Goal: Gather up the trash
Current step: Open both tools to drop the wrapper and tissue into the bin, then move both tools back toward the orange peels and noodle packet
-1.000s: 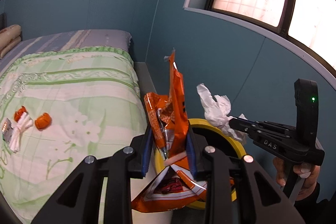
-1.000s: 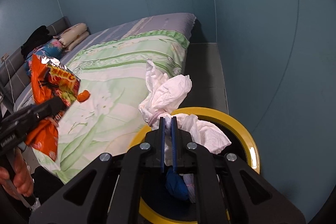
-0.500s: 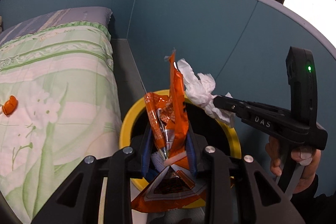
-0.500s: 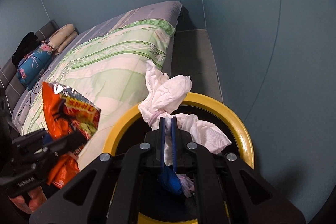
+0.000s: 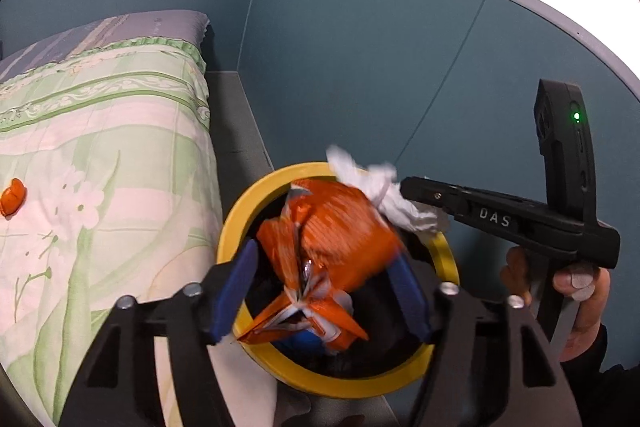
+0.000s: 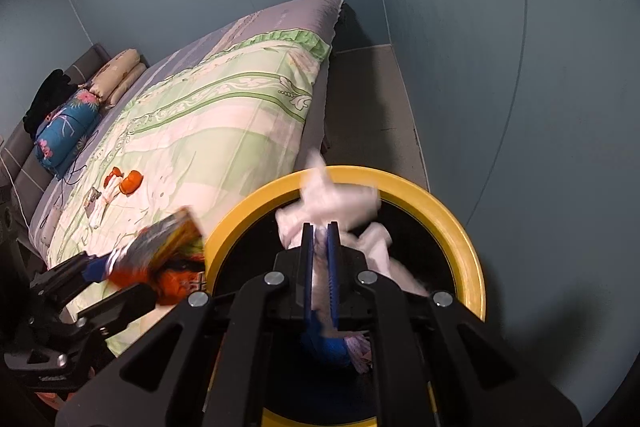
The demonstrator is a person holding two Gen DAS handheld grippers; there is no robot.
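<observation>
A yellow-rimmed bin (image 5: 240, 215) (image 6: 440, 211) with a black inside stands on the floor beside the bed. My left gripper (image 5: 320, 287) hovers over its mouth, and its jaws are opening. A crumpled orange snack bag (image 5: 332, 239) (image 6: 168, 239) hangs tilted and blurred between the spread blue pads, which no longer press on it. My right gripper (image 6: 320, 239) (image 5: 406, 187) is shut on a wad of white tissue (image 6: 336, 199) (image 5: 384, 191) above the bin's far rim. Something blue lies inside the bin.
A bed with a green floral quilt (image 6: 208, 131) lies left of the bin, with small orange pieces (image 6: 130, 183) and a white item on it. A narrow grey floor strip (image 6: 368, 99) runs along the blue wall. A hand (image 5: 580, 287) holds the right gripper.
Both grippers came down over the bin. The left jaws have spread apart, and the orange bag has tipped over from upright and slumped toward the bin. The tissue is still pinched.
</observation>
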